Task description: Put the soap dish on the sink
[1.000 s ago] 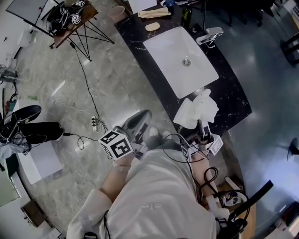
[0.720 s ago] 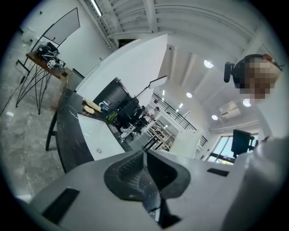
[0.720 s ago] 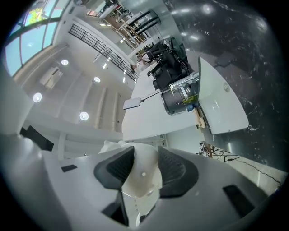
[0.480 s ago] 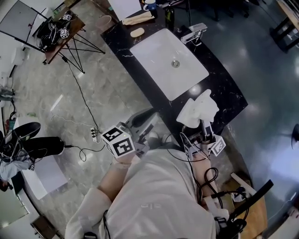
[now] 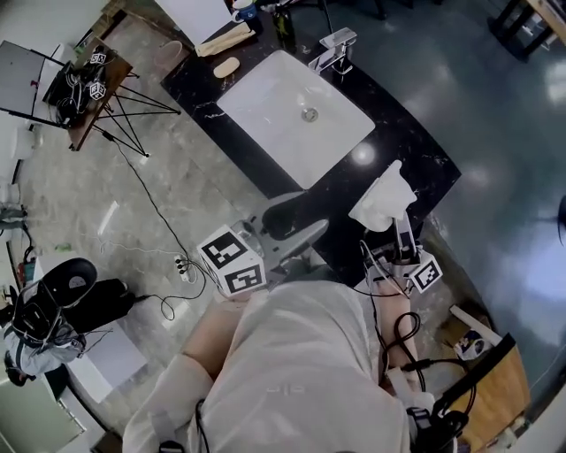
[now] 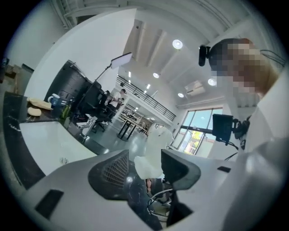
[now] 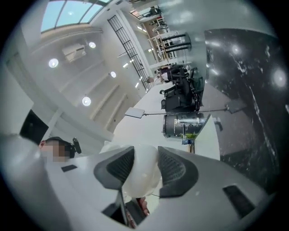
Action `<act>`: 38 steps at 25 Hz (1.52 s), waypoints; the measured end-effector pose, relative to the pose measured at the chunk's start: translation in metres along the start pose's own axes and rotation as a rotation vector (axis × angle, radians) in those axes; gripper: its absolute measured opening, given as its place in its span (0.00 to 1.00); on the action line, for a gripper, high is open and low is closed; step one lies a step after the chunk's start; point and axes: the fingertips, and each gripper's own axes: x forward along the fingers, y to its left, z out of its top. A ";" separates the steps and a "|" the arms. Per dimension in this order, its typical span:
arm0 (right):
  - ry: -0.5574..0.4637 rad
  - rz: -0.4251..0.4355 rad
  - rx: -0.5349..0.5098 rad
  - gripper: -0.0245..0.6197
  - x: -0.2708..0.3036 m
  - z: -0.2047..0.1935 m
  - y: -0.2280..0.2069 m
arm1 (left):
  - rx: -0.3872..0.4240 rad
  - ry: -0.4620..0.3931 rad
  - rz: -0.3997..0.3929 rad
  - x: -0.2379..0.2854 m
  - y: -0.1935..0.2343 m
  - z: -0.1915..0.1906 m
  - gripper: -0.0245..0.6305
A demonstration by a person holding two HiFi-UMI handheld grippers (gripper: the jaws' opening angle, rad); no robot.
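Note:
The white soap dish [image 5: 380, 200] hangs over the near right end of the black counter [image 5: 416, 150], with my right gripper [image 5: 400, 226] shut on its near edge. In the right gripper view the dish [image 7: 141, 177] fills the gap between both pads. The white sink basin [image 5: 292, 115] lies further along the counter, with a chrome faucet [image 5: 332, 49] behind it. My left gripper [image 5: 297, 228] hovers at the counter's front edge, left of the dish; its jaws are opening and hold nothing. Through them, in the left gripper view, the dish [image 6: 152, 151] shows beyond my left gripper [image 6: 145, 166].
A tan soap bar [image 5: 225, 66] and a wooden board [image 5: 225, 40] lie at the counter's far left end, near a dark bottle [image 5: 281, 18]. On the marble floor stand a tripod table [image 5: 88, 84], a power strip with cables [image 5: 181, 264] and a dark bag [image 5: 62, 301].
The left gripper's jaws, together before, now stand apart, and it has moved toward the counter edge. The right gripper has shifted with the dish over the counter's end.

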 end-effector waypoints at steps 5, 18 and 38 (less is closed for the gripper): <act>0.020 -0.061 -0.206 0.31 -0.012 0.020 0.002 | 0.145 0.102 -0.142 0.031 -0.025 -0.011 0.43; 0.194 -0.266 -0.770 0.31 -0.018 0.016 -0.006 | 0.182 0.223 -0.126 0.062 0.001 -0.060 0.46; 0.602 -0.347 -1.661 0.31 -0.038 -0.059 -0.081 | 0.133 0.541 0.151 0.048 0.114 -0.196 0.46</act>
